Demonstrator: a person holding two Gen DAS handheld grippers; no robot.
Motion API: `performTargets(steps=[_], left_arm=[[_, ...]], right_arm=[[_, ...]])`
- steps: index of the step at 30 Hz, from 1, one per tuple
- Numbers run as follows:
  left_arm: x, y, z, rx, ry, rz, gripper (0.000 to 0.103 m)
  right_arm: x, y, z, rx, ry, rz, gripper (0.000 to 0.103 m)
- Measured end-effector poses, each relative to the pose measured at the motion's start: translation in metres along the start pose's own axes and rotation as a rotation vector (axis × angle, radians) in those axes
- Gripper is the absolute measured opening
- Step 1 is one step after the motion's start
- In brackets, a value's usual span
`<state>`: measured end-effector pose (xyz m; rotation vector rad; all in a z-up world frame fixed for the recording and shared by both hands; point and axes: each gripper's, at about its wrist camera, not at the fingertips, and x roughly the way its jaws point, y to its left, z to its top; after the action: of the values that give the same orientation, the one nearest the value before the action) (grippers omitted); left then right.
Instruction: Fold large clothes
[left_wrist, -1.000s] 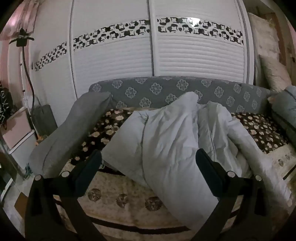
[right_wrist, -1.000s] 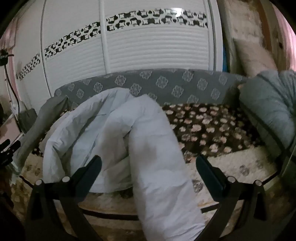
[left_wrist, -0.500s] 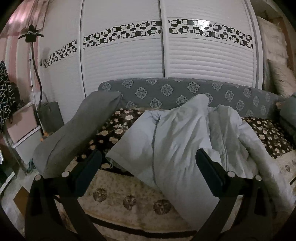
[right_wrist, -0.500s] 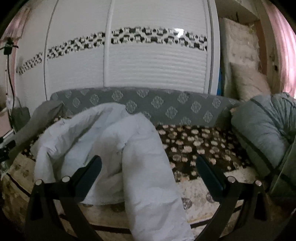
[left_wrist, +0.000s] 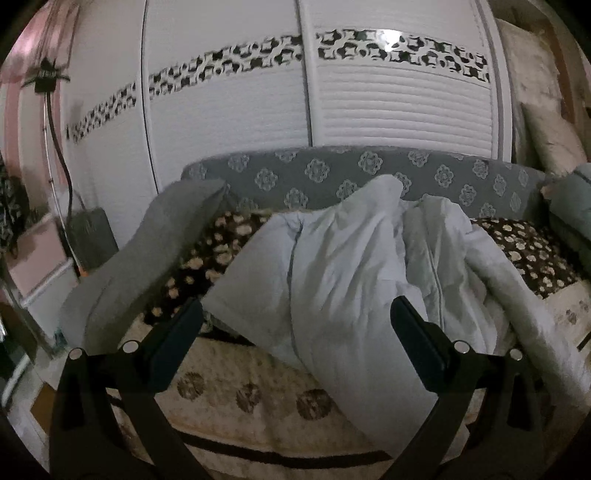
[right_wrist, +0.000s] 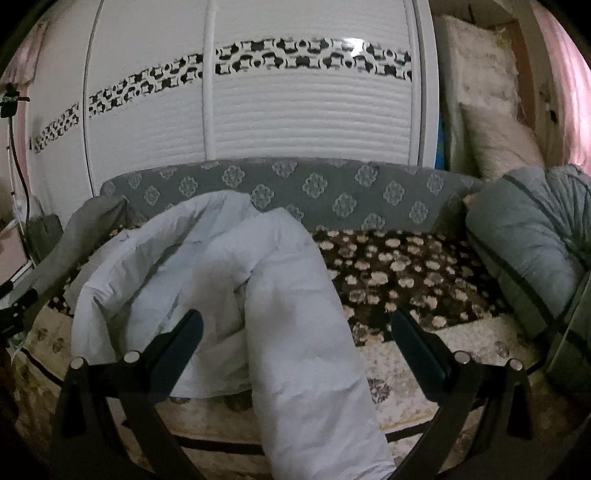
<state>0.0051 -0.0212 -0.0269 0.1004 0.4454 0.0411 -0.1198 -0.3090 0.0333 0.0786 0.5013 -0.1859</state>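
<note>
No lettering, label, brand or number reads in either view. The black object (left_wrist: 46, 75) at the top of the pole, left of the wardrobe (left_wrist: 303, 96), carries a pale mark too blurred to read, and the wardrobe's dark-and-white band (right_wrist: 280, 61) is only pattern.

Both claws, the left claw (left_wrist: 295, 325) and the right claw (right_wrist: 295, 328), hang with jaws spread before the bed (right_wrist: 413, 373), nothing between their fingers. The crumpled pale coat (right_wrist: 295, 314) heaps across the bed's left and middle and spills over the near edge. Right of it the flowered blanket (right_wrist: 406, 266) lies bare. A grey pillow (left_wrist: 140, 254) blocks the left end, rolled grey bedding (right_wrist: 524, 254) the right, the wardrobe (right_wrist: 303, 110) behind.
</note>
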Motion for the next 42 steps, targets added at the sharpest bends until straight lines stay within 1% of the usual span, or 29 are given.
performTargets(steps=[2,4,8,13,20,30,42], left_arm=[[-0.0013,-0.0044,0.0003,0.010,-0.003,0.006,0.100],[0.0002,-0.0065,-0.0003,0.013,0.007,0.001,0.100],[0.0003,-0.0086,-0.0004,0.034,0.002,0.010,0.100],[0.0010,-0.0097,-0.0003,0.030,0.007,0.013,0.100],[-0.0019,-0.0116,-0.0027,0.035,0.000,0.018,0.100],[0.0003,-0.0108,-0.0025,0.039,0.012,0.015,0.100],[-0.0010,-0.0121,-0.0031,0.046,0.003,0.019,0.100]], right_arm=[[0.0042,-0.0039,-0.0013,0.022,0.024,0.019,0.101],[0.0035,-0.0074,-0.0014,0.038,0.027,0.029,0.101],[-0.0019,-0.0074,-0.0004,0.024,0.008,0.011,0.101],[-0.0029,-0.0008,-0.0026,-0.018,0.005,-0.003,0.101],[-0.0026,-0.0063,-0.0016,0.016,0.015,0.017,0.101],[-0.0009,-0.0028,-0.0031,0.004,0.022,0.014,0.101],[0.0005,-0.0029,-0.0034,0.001,0.025,0.008,0.101]])
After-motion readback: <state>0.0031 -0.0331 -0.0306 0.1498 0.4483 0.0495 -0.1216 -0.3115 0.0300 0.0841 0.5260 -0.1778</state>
